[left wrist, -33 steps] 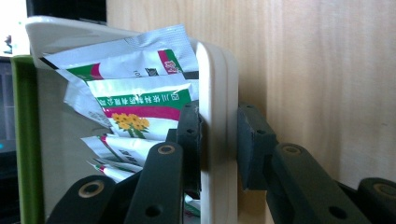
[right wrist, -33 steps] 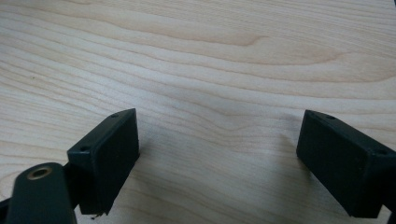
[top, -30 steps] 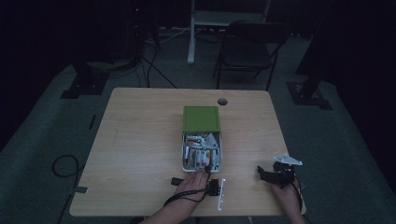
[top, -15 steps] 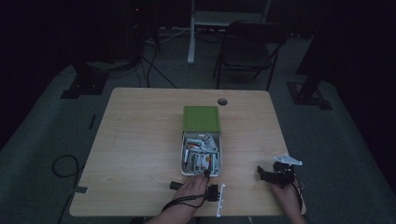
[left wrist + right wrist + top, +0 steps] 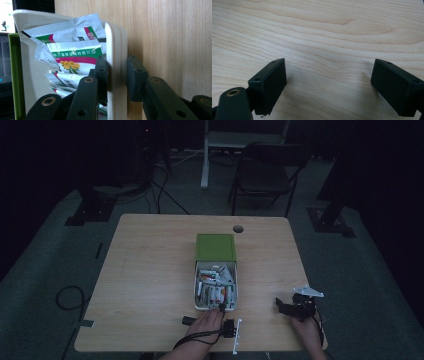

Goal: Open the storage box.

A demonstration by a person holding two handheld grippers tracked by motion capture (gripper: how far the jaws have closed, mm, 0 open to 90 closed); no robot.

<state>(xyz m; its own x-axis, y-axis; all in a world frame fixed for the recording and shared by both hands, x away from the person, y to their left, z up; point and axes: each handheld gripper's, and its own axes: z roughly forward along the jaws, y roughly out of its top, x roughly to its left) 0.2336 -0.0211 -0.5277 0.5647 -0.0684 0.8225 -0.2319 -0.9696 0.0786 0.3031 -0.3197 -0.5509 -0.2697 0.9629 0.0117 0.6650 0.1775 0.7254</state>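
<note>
Left gripper [image 5: 117, 75] is pinching the near wall of the white box [image 5: 113, 45]: in the left gripper view we see one pad inside, against the packets, the other outside, over the table, with the wall clamped between them. From the high view the same left gripper [image 5: 221, 309] sits at the box's near right corner, and the left hand [image 5: 207, 322] lies just behind it, toward the table's front edge.

Position of the box: it lies on the wooden table [image 5: 150, 265], roughly centred, near the person's side. Its long axis runs away from the person, and the green lid [image 5: 215, 247] lies flat at its far end, touching or hinged there; we cannot tell which. Inside we see sachets [image 5: 75, 53] crowded together, several standing up against the clamped wall.

Right gripper [image 5: 329, 85] hovers low over bare wood with its jaws spread wide and nothing between them. In the high view we find the right gripper [image 5: 295, 304] well apart from the box, off to its right near the table's corner.

Our judgement: the box lies straight ahead of the left gripper, along the gripper's own line, so a pull toward the person would slide it lengthwise. Left is plainly the nearer hand. The right would have to cross leftward to reach the sachets.
</note>
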